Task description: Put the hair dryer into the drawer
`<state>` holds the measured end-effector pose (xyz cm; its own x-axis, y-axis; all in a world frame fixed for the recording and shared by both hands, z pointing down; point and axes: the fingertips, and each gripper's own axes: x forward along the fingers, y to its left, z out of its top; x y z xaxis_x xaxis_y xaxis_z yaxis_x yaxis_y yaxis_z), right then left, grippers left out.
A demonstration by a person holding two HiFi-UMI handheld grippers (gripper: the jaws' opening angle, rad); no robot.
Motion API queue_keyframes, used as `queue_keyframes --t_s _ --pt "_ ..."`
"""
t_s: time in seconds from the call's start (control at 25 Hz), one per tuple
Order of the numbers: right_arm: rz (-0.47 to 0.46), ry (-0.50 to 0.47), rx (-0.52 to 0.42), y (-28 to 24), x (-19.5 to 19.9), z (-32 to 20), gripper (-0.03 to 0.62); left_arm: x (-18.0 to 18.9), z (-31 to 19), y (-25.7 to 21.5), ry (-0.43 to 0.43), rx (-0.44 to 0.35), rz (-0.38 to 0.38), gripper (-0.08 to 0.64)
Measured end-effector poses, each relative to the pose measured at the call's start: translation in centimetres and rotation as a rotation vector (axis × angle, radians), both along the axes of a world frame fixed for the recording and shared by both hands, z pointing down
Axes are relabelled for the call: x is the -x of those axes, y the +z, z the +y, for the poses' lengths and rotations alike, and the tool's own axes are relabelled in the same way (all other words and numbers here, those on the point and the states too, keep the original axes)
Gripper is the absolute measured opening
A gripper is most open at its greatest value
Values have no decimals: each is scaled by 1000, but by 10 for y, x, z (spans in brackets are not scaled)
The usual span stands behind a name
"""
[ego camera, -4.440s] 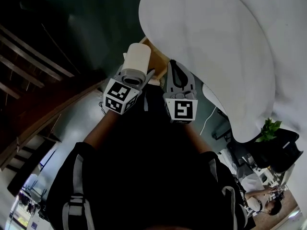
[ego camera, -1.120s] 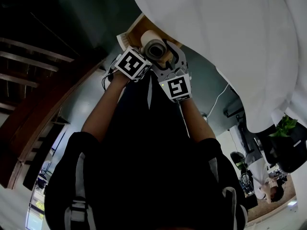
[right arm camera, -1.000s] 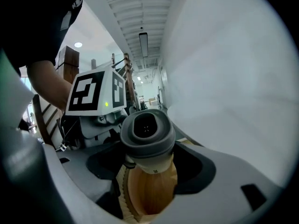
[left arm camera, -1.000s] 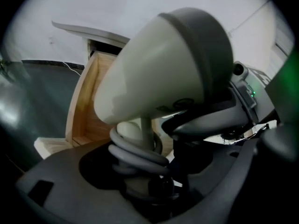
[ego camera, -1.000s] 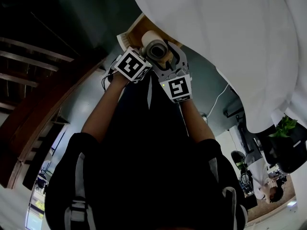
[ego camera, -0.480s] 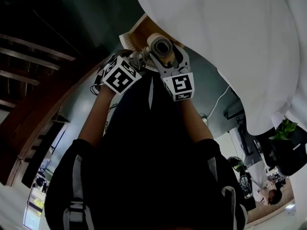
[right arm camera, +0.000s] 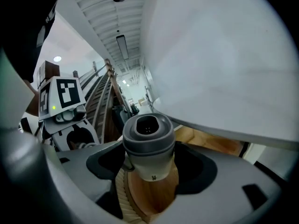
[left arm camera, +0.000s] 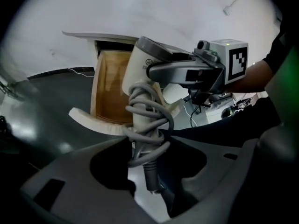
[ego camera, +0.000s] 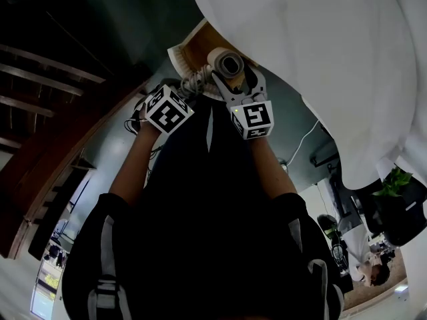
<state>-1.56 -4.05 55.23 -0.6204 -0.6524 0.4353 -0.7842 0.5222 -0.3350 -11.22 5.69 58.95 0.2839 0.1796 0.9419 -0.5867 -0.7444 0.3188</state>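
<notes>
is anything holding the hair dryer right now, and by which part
The right gripper grips the hair dryer by its barrel, just behind the nozzle. The left gripper, its jaws just closing, straddles the cord-wrapped handle without pressing it.

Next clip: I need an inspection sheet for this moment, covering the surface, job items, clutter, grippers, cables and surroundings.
Surface: white tabletop, nothing seen on its visible part.
Job's things: hair dryer is held over the open wooden drawer and is not yet set down. The visible part of the drawer holds nothing.
Clutter: nothing seen.
Grippers: right gripper is shut on the hair dryer's barrel. The left gripper has its jaws apart, and they have just been closing, with the cord's end hanging between them.
Cables: grey cord is wound round the dryer's handle. A thin white cable lies on the floor.
Surroundings: wooden stairs and a plant.
</notes>
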Motion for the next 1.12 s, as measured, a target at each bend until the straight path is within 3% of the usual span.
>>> queue_keyframes --t_s 0.24,0.52,0.92,1.12 --pt "11 36 46 13 -19 -2 342 -7 -12 -8 -35 -32 18 215" --pt "76 30 77 28 -22 2 344 -7 -20 -8 36 -55 -75 213" --pt "72 62 95 29 -25 16 342 -8 -47 -8 74 -100 -165 210" --pt "75 71 100 28 -27 17 342 -13 -59 -6 132 -121 -220 212"
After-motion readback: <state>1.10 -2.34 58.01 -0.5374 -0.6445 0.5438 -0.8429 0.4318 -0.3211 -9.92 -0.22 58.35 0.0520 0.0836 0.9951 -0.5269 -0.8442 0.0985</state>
